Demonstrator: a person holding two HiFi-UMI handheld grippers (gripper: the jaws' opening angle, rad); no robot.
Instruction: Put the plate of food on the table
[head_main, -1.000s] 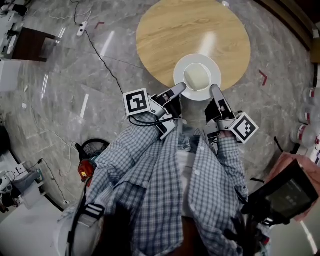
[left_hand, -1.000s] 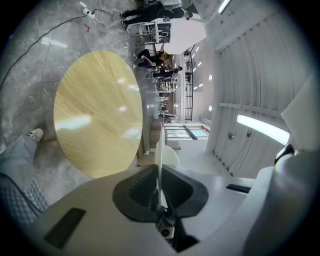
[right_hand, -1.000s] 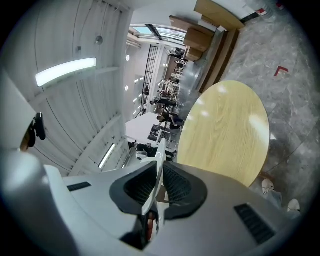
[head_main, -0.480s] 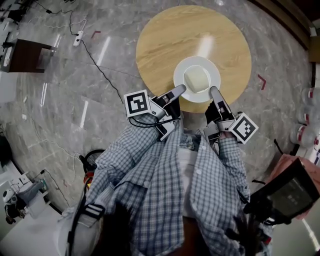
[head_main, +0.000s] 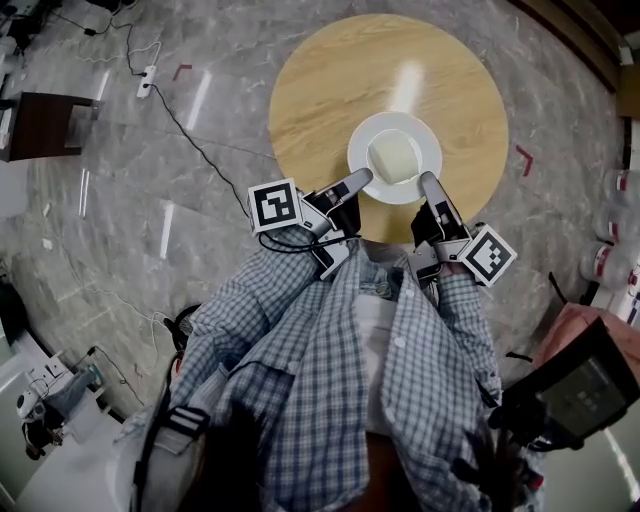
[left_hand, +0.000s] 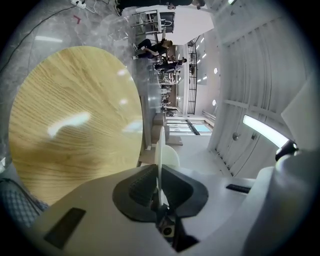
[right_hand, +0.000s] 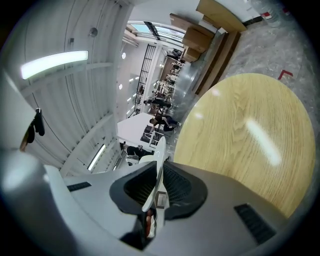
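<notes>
In the head view a white plate (head_main: 427, 160) carrying a pale block of food (head_main: 394, 156) hangs over the near part of a round wooden table (head_main: 330, 80). My left gripper (head_main: 362, 180) is shut on the plate's near-left rim. My right gripper (head_main: 428, 185) is shut on its near-right rim. In the left gripper view the plate's thin white edge (left_hand: 159, 165) runs between the dark pads of that gripper (left_hand: 159, 192). The right gripper view shows the rim (right_hand: 159, 165) pinched the same way by that gripper (right_hand: 155, 192), with the tabletop (right_hand: 250, 130) beyond.
Grey marble floor (head_main: 140, 210) surrounds the table, with a black cable (head_main: 195, 110) and a power strip (head_main: 146, 78) at the left. A dark low table (head_main: 40, 112) stands far left. Red tape marks (head_main: 525, 158) lie on the floor. Equipment sits at the lower right (head_main: 580, 390).
The table has drawn closer beneath the plate: the plate, held by both grippers, now hangs further in over the tabletop than a second ago.
</notes>
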